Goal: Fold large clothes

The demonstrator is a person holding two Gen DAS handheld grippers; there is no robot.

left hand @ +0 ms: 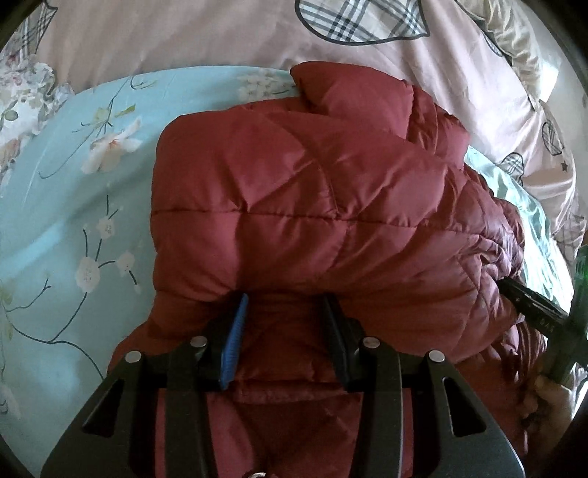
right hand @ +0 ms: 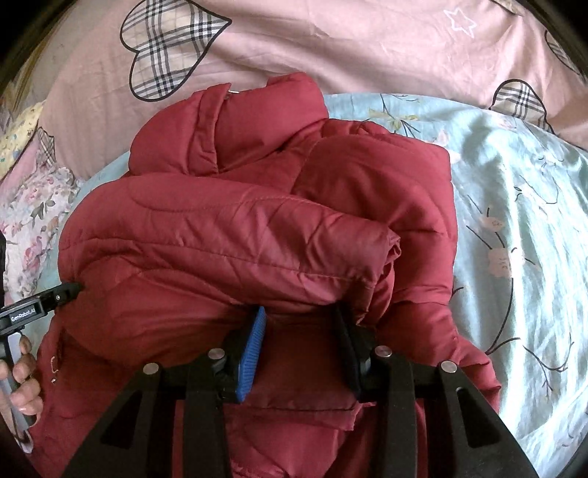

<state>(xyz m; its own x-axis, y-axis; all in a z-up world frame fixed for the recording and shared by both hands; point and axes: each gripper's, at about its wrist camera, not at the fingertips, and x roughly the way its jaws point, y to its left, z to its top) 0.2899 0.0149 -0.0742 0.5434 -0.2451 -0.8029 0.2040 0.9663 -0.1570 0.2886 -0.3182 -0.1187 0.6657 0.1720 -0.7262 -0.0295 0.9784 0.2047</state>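
Observation:
A dark red quilted jacket (left hand: 294, 191) lies in a thick folded bundle on the bed, its collar (right hand: 228, 128) at the far end. My left gripper (left hand: 286, 303) has its fingertips buried under the near fold, with bunched red fabric filling the gap between the pads. My right gripper (right hand: 299, 312) sits the same way at the bundle's other near corner, its tips hidden under a rolled layer of the jacket (right hand: 239, 235). Each gripper shows in the other's view: the right gripper (left hand: 529, 298) pokes in from the right, the left gripper (right hand: 62, 292) from the left, held by a hand (right hand: 22, 371).
The jacket rests on a light blue floral sheet (left hand: 73, 184) (right hand: 514, 220). A pink duvet with plaid hearts (left hand: 220, 33) (right hand: 330, 44) is heaped along the far side. A flowered pillow (right hand: 33, 206) lies at the left.

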